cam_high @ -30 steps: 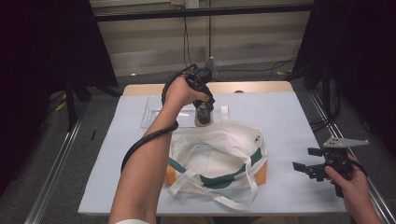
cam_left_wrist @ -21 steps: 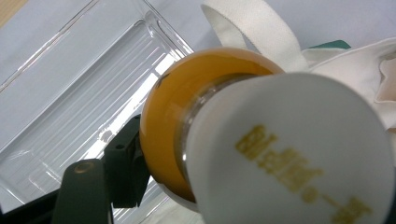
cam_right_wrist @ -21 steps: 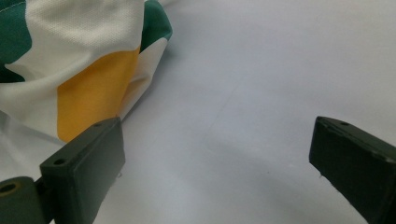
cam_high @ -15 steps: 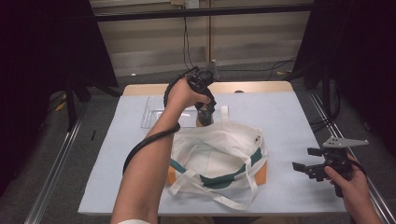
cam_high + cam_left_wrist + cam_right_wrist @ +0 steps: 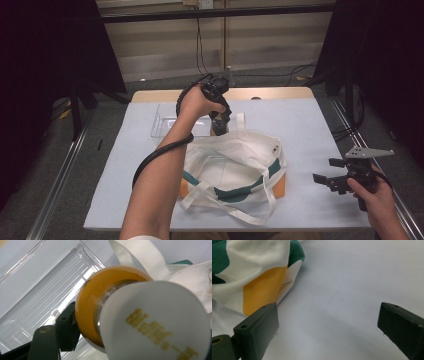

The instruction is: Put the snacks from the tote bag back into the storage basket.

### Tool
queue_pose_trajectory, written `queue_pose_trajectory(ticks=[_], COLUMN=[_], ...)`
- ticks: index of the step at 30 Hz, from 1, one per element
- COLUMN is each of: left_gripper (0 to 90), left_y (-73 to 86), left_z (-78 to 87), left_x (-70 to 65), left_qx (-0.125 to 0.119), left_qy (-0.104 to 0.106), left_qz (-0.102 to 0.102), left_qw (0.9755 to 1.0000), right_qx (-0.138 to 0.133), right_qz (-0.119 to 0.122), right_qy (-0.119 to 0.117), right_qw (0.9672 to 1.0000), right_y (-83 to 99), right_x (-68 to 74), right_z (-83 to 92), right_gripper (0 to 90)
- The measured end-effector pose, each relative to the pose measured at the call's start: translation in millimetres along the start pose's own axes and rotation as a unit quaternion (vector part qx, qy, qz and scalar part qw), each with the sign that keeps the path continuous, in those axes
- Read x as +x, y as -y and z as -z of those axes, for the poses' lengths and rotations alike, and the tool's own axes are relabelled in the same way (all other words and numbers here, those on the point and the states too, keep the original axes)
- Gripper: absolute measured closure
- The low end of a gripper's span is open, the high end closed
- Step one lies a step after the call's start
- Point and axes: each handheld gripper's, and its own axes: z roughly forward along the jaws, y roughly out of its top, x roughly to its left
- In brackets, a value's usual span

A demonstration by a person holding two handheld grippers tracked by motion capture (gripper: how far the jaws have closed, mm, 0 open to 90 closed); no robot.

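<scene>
My left gripper point(image 5: 220, 120) points down over the far rim of a white tote bag point(image 5: 235, 167) and is shut on a small bottle point(image 5: 92, 302) of orange liquid with a white cap point(image 5: 152, 322) that bears gold lettering. One black finger point(image 5: 66, 331) presses on the bottle's side. The bottle hangs between the clear plastic tray point(image 5: 37, 290) and the bag's handle strap point(image 5: 140, 257). My right gripper point(image 5: 327, 181) rests low at the table's right side, open, with nothing between its jaws point(image 5: 328, 322). The bag's orange and green corner point(image 5: 262, 287) lies just to its left.
The clear tray point(image 5: 162, 125) sits on the white table cover point(image 5: 310, 125) behind the bag at the left. A black cable runs along the left forearm point(image 5: 160, 155). Dark frames and rails flank the table on both sides.
</scene>
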Motion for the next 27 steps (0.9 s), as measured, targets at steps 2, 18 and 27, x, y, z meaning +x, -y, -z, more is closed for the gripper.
queue_pose_trajectory(ticks=[2, 18, 27], left_gripper=[30.0, 29.9, 29.8], left_y=[0.5, 3.3, 6.1], left_z=[-1.0, -10.9, -16.0], left_x=[-0.6, 1.6, 2.5], left_qx=[0.000, 0.002, 0.001], left_qy=[-0.001, 0.002, 0.003], left_qz=[0.008, 0.002, 0.010], left_qw=[1.0000, 1.0000, 0.9999], right_qx=[0.001, 0.003, 0.003], right_qz=[-0.001, 0.000, 0.002], right_qy=[0.001, -0.001, 0.000], right_qw=[1.0000, 1.0000, 1.0000], right_y=[-0.1, -0.2, -0.3], right_x=[0.3, 0.3, 0.9], right_z=[0.1, -0.7, -1.5], right_gripper=[3.6, 3.6, 3.6])
